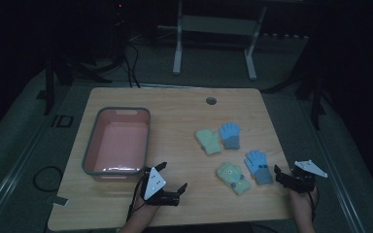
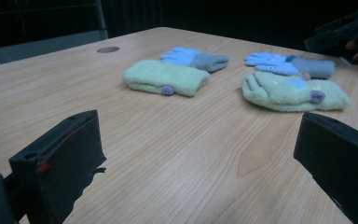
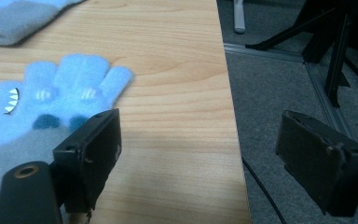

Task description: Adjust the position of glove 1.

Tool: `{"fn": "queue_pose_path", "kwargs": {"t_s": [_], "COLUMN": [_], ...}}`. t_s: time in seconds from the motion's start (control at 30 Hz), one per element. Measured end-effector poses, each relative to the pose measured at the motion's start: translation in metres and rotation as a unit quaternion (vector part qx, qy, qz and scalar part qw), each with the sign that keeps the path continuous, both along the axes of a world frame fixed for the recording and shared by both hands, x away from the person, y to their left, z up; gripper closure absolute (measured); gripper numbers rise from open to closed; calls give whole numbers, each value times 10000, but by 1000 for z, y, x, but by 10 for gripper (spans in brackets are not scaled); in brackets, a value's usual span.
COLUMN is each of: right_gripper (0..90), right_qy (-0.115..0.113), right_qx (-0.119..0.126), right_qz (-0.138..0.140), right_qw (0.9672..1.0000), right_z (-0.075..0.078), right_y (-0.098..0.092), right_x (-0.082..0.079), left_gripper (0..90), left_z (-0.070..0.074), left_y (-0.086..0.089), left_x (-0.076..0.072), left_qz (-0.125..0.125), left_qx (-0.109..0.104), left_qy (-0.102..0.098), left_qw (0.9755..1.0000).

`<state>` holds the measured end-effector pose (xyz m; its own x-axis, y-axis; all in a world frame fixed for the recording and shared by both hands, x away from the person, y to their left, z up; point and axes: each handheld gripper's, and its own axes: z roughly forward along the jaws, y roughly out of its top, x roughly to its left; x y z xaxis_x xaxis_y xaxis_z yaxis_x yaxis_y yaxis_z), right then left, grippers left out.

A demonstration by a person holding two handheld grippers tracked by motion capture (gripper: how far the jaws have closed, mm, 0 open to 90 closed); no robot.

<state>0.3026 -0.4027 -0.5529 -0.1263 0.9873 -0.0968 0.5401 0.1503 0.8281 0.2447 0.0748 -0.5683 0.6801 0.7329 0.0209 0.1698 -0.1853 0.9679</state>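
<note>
Both of my tools sit at the near edge of the bench (image 1: 175,104), so I start there and then go by size. Largest on the wood is the pink bin (image 1: 118,141), empty, on the left side. Well to its right lie four gloves in two pairs: a far green glove (image 1: 209,141) touching a far blue glove (image 1: 230,135), and nearer me a green glove (image 1: 233,177) just beside the blue monster-face glove (image 1: 258,167). My left tool (image 1: 171,178) hovers near the bin's front corner, jaws spread wide with nothing between them. My right tool (image 1: 282,175) stands open too, empty, just beside the cuff of the blue monster-face glove (image 3: 37,107), one jaw over that cuff and the other out past the bench edge. I judge this as the approach before the first pick; next I should swing the right tool leftward over the glove, lower, and close on its cuff
</note>
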Motion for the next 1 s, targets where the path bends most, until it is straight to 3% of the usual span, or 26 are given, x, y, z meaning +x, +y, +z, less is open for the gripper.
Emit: {"fn": "queue_pose_path", "kwargs": {"t_s": [0.23,0.37,0.4,0.53,0.7,0.83,0.9,1.0], "right_gripper": [141,140,139,135,120,142,153,152], "right_qy": [344,547,694,845,875,677,721,1100], "right_qx": [-9,-84,-156,-206,-208,-332,-290,94], "right_qz": [-117,82,204,343,445,424,477,775], "right_qw": [9993,9984,9973,9956,9949,9963,9958,9909], "right_z": [2,7,8,13,28,47,50,61], "right_y": [1,6,8,10,11,14,15,15], "right_x": [3,5,6,9,13,18,19,29], "left_gripper": [15,15,15,15,15,15,15,15], "left_z": [0,0,0,0,-1,-1,-1,-1], "left_y": [0,0,-1,-1,0,0,0,0], "left_x": [-1,-2,-2,-2,-3,-3,-3,-3], "left_qz": [0,32,32,19,35,33,10,-6], "left_qx": [32,-15,-11,-16,-53,-83,-79,-80], "left_qy": [-68,-110,-105,-126,-147,-188,-165,-143], "left_qw": [10000,9999,9999,9999,9999,9998,9998,9999]}}
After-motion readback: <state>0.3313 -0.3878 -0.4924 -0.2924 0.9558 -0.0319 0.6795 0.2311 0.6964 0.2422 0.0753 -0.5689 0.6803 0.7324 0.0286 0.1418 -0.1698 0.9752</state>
